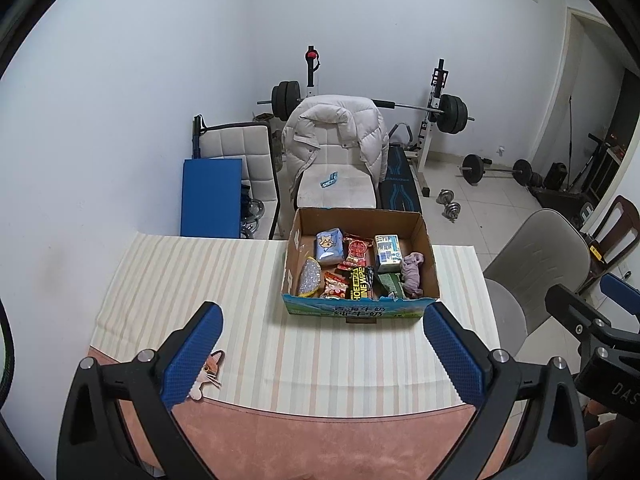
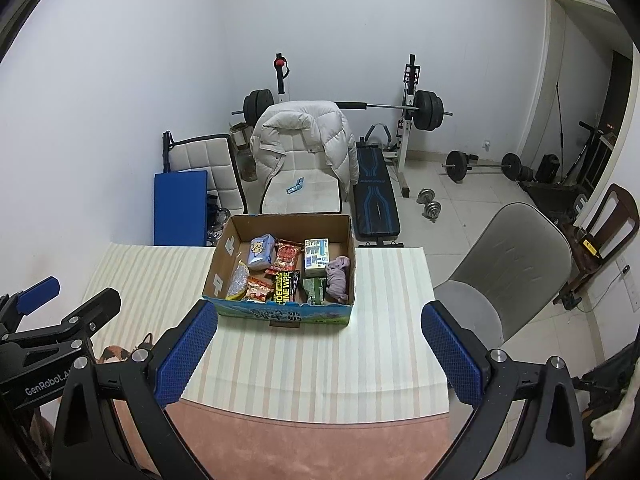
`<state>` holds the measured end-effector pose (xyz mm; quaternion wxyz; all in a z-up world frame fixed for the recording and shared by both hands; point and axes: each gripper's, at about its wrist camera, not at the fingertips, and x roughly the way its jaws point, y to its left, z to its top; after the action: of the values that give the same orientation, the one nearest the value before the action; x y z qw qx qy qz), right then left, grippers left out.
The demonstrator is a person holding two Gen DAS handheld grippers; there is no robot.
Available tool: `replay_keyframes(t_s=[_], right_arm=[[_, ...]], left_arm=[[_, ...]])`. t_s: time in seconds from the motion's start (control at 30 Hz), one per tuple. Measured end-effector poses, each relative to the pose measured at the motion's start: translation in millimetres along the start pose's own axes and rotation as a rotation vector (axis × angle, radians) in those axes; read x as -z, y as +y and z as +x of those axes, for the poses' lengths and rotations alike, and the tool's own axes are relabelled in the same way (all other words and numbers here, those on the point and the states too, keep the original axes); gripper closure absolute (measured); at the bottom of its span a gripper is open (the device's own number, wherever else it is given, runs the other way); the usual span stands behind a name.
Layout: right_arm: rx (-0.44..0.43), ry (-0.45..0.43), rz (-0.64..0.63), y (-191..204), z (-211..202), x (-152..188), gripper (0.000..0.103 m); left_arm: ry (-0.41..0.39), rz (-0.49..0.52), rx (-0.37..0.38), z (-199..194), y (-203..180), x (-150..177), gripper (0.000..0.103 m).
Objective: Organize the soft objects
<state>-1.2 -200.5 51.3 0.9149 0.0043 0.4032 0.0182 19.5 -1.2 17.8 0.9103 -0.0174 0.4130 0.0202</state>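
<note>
An open cardboard box (image 1: 430,256) (image 2: 224,254) stands at the far side of the striped tablecloth (image 1: 192,280) (image 2: 384,344). Inside lie several soft packs: a blue tissue pack (image 1: 330,246) (image 2: 262,257), red snack bags (image 1: 356,252) (image 2: 287,258), a white-green tissue pack (image 1: 388,254) (image 2: 317,257), a black wipes pack (image 1: 360,283) (image 2: 286,286) and a purple cloth (image 1: 412,274) (image 2: 338,280). My left gripper (image 1: 324,354) is open and empty, near the table's front. My right gripper (image 2: 318,352) is open and empty, beside it.
A cat-shaped item (image 1: 208,372) lies at the front left by my left finger. A grey chair (image 1: 536,264) (image 2: 516,264) stands right of the table. A chair with a white jacket (image 1: 332,132) (image 2: 304,136), a blue mat (image 1: 211,196) and weights stand behind.
</note>
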Motion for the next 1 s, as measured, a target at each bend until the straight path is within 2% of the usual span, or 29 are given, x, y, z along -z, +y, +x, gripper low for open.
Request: replay_keyframes(t_s=[1.0], right_arm=[[0.009, -0.007, 0.002, -0.6, -2.7, 2.8, 0.000]], left_arm=[[-0.005, 0.002, 0.007, -2.8, 3.5, -1.7, 0.000]])
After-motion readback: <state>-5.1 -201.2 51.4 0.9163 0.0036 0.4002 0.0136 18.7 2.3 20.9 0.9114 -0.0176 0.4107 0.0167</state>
